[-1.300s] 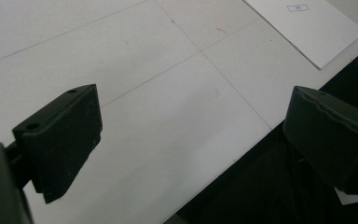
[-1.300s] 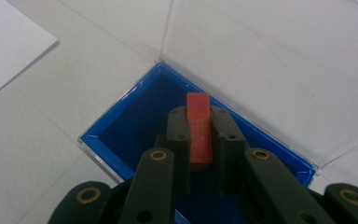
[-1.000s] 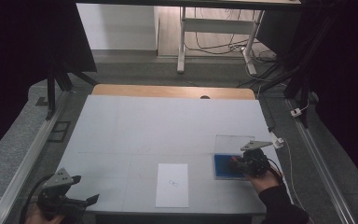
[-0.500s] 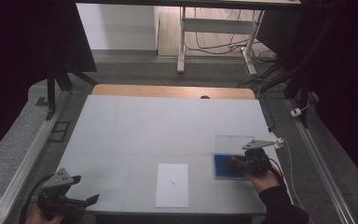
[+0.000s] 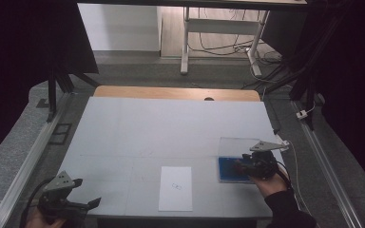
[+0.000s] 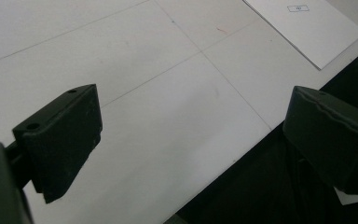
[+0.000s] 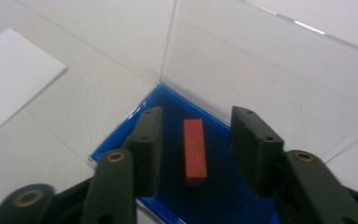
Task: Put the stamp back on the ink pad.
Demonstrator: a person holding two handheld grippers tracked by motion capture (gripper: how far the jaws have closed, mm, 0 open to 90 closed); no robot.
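A small red block (image 7: 195,151) lies on the blue base (image 7: 121,137) of a clear-walled box (image 7: 261,60) at the table's right front. My right gripper (image 7: 197,122) stands over it with a jaw on each side of the block and a gap to both pads. Its jaws have just been opening, and the block rests free between them. In the high view the right gripper (image 5: 241,166) reaches into the box (image 5: 237,145) from the right. My left gripper (image 5: 92,203) hovers at the table's front left corner, jaws wide open (image 6: 191,135) and empty.
A white sheet of paper (image 5: 176,187) with a small printed mark lies near the front edge, between the two grippers; its corner (image 6: 307,25) is far ahead of the left jaws. The table's front edge (image 6: 242,154) runs under the left gripper. Dark frame rails flank the table.
In the high view both hands stay where they were. The right gripper remains at the blue-based box and the left one at the front left corner.
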